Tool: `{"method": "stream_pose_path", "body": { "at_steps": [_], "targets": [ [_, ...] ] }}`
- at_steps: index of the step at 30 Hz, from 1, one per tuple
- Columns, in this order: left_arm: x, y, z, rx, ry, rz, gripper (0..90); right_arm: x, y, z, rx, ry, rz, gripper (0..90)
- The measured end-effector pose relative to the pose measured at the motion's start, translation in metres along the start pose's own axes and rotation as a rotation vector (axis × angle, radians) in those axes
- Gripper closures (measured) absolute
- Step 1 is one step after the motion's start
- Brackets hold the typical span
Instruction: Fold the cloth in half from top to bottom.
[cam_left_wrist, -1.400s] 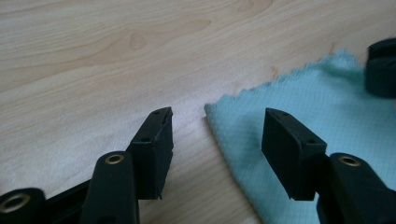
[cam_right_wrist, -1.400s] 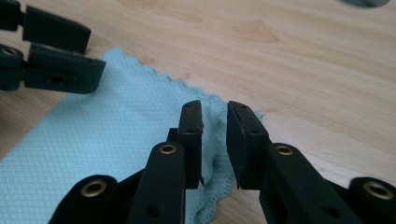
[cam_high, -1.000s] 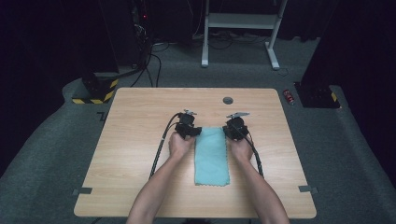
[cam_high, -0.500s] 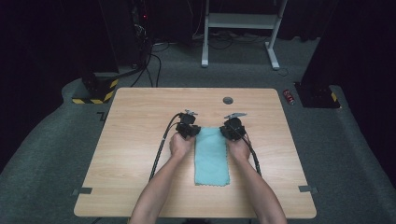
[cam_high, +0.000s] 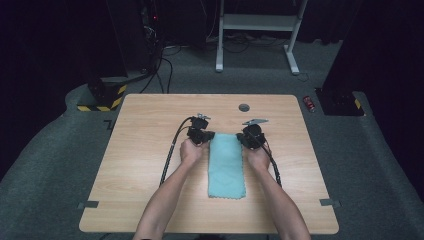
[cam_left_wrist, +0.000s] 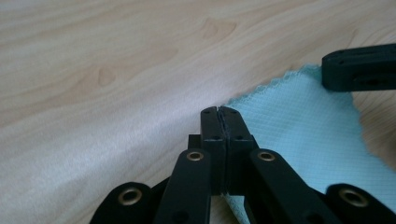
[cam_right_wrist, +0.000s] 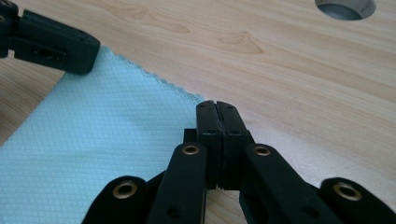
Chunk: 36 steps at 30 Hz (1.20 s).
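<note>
Left gripper (cam_high: 209, 136) at the far left corner of a light blue cloth (cam_high: 226, 165); jaws have just been closing and now meet, pinching the corner's edge. The cloth lies flat on the wooden table (cam_high: 140, 150), long side running away from the person, between the two hands. Right gripper (cam_high: 241, 138) at the far right corner; jaws likewise just closed, tips together on the scalloped edge. Round grommet hole (cam_high: 244, 107) in the table beyond.
</note>
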<state>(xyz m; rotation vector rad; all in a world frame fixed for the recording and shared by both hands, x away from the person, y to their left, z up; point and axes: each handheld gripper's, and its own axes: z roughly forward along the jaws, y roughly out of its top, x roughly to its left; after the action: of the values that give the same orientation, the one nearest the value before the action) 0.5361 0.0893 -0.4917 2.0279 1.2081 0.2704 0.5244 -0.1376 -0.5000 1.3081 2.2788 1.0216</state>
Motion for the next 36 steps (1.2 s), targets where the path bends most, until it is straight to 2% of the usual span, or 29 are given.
{"method": "stream_pose_path", "body": {
  "at_steps": [2,3,6,7,8,12,14,15,19,27,30,36],
  "targets": [
    [0.001,0.004,-0.002,0.000,-0.020,-0.001,89.4,-0.001,0.002,-0.002,-0.006,0.000,-0.005,89.5],
    [0.001,0.006,-0.003,-0.004,-0.022,0.004,89.4,-0.002,0.004,-0.003,0.008,0.004,0.003,89.4],
    [0.002,0.012,-0.007,-0.022,-0.021,0.008,89.4,-0.004,0.014,-0.010,-0.019,-0.001,-0.001,89.5],
    [0.002,0.015,-0.008,-0.032,-0.031,-0.002,89.4,-0.005,0.017,-0.010,-0.012,-0.001,-0.002,89.5],
    [0.003,0.017,-0.010,-0.036,-0.030,0.000,89.4,-0.006,0.019,-0.011,-0.006,-0.004,-0.006,89.5],
    [0.003,0.026,-0.016,-0.066,-0.028,0.012,89.4,-0.008,0.027,-0.017,-0.046,0.001,0.013,89.6],
    [0.004,0.029,-0.018,-0.075,-0.038,-0.002,89.4,-0.009,0.027,-0.018,-0.049,0.005,0.015,89.6],
    [0.003,0.030,-0.018,-0.075,-0.030,0.009,89.4,-0.009,0.029,-0.018,-0.043,0.004,0.013,89.5],
    [-0.002,0.024,-0.022,-0.071,-0.037,0.029,89.3,-0.008,0.030,-0.027,-0.065,0.006,-0.005,89.5],
    [-0.006,0.015,-0.031,-0.039,-0.070,0.084,89.3,0.001,0.017,-0.041,-0.077,0.046,-0.035,89.5],
    [-0.009,0.011,-0.033,-0.017,-0.071,0.119,89.2,0.004,0.011,-0.046,-0.075,0.056,-0.052,89.5],
    [-0.016,-0.006,-0.033,0.029,-0.087,0.156,89.0,0.013,-0.003,-0.052,-0.047,0.083,-0.088,89.5]
  ]
}}
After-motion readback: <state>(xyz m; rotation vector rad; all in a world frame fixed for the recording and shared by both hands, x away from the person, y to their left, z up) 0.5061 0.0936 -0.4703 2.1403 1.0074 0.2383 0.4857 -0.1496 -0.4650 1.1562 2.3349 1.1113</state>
